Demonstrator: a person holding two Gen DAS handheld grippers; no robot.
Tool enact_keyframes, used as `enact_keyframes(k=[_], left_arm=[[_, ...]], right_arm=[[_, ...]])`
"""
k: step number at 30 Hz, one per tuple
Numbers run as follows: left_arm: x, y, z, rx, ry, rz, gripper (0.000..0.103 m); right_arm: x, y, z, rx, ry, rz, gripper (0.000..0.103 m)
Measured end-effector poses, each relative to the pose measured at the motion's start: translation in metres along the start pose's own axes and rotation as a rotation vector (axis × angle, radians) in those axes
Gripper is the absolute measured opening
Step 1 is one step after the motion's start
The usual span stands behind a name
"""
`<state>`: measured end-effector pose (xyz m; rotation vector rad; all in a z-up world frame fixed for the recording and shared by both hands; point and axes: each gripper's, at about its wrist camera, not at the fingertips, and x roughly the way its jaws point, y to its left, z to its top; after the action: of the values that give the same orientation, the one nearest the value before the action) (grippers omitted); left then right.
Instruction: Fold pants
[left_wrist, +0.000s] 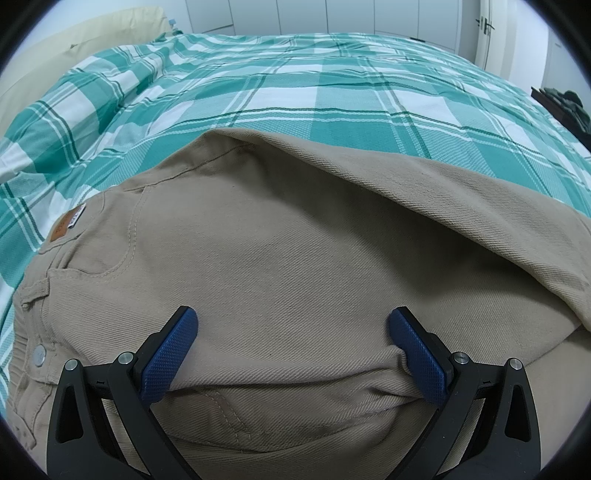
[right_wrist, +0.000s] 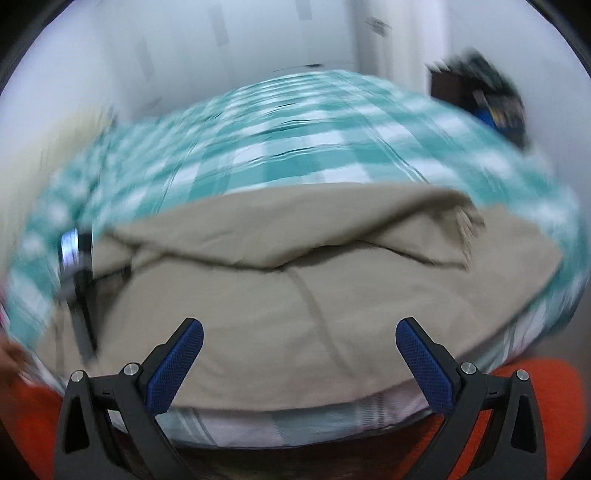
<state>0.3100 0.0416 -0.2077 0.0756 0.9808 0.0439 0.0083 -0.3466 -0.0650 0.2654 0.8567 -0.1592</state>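
Pants (left_wrist: 280, 266) — beige, lying on the bed under both tools — already carry one fold, a leg doubled across the far side. The left hand-held gripper (left_wrist: 291, 345) spreads wide over the seat, the right hand-held gripper (right_wrist: 299, 354) equally wide and empty. Beyond stretches the checked bedcover (left_wrist: 332, 92) — further folds likely remain.

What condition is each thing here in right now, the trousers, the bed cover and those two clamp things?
Beige cotton pants: partly folded, one layer lying over another.
Teal-and-white plaid bedspread: spread out, rumpled at the left.
Left hand-held gripper: open, over the pants.
Right hand-held gripper: open, empty.
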Motion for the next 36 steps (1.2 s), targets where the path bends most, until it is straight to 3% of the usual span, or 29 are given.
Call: enact_keyframes(k=[3, 6, 9, 11, 13, 17, 18, 19, 20, 21, 23, 25, 30, 33, 36], left_arm=[[0.0, 0.0, 0.0, 0.0, 0.0, 0.0, 0.103], [0.0, 0.0, 0.0, 0.0, 0.0, 0.0, 0.103], [0.0, 0.0, 0.0, 0.0, 0.0, 0.0, 0.103], [0.0, 0.0, 0.0, 0.0, 0.001, 0.0, 0.103], [0.0, -0.001, 0.0, 0.0, 0.001, 0.001, 0.103], [0.001, -0.002, -0.001, 0.001, 0.002, 0.003, 0.103], [0.002, -0.001, -0.002, 0.001, 0.0, 0.001, 0.103], [0.003, 0.0, -0.001, -0.003, 0.002, -0.005, 0.103], [0.005, 0.001, 0.001, -0.014, 0.014, -0.013, 0.103], [0.005, 0.001, 0.002, -0.012, 0.022, -0.014, 0.103], [0.001, 0.003, 0.008, 0.007, 0.076, -0.031, 0.102], [-0.009, 0.015, 0.017, -0.022, 0.151, -0.107, 0.101], [-0.038, 0.068, 0.029, -0.293, 0.205, -0.41, 0.101], [-0.033, 0.074, 0.031, -0.37, 0.276, -0.522, 0.101], [-0.023, 0.069, 0.037, -0.407, 0.288, -0.575, 0.101]], right_arm=[[0.008, -0.058, 0.011, 0.201, 0.025, 0.111, 0.1], [0.029, -0.107, 0.02, 0.41, 0.051, 0.264, 0.087], [0.065, -0.139, 0.031, 0.567, 0.072, 0.348, 0.076], [0.09, -0.154, 0.039, 0.631, 0.083, 0.327, 0.069], [0.105, -0.163, 0.046, 0.655, 0.095, 0.215, 0.055], [0.117, -0.171, 0.05, 0.769, 0.032, 0.144, 0.052], [0.12, -0.17, 0.052, 0.772, 0.016, 0.134, 0.051], [0.122, -0.169, 0.055, 0.762, 0.002, 0.114, 0.041], [0.123, -0.168, 0.057, 0.752, -0.001, 0.09, 0.015], [0.121, -0.172, 0.06, 0.745, 0.001, 0.055, 0.003], [0.109, -0.174, 0.067, 0.764, -0.026, 0.085, 0.003], [0.079, -0.169, 0.094, 0.685, -0.088, 0.139, 0.003], [-0.007, -0.147, 0.163, 0.416, -0.247, 0.206, 0.003], [-0.037, -0.132, 0.183, 0.315, -0.269, 0.232, 0.003], [-0.046, -0.126, 0.186, 0.324, -0.255, 0.276, 0.003]])
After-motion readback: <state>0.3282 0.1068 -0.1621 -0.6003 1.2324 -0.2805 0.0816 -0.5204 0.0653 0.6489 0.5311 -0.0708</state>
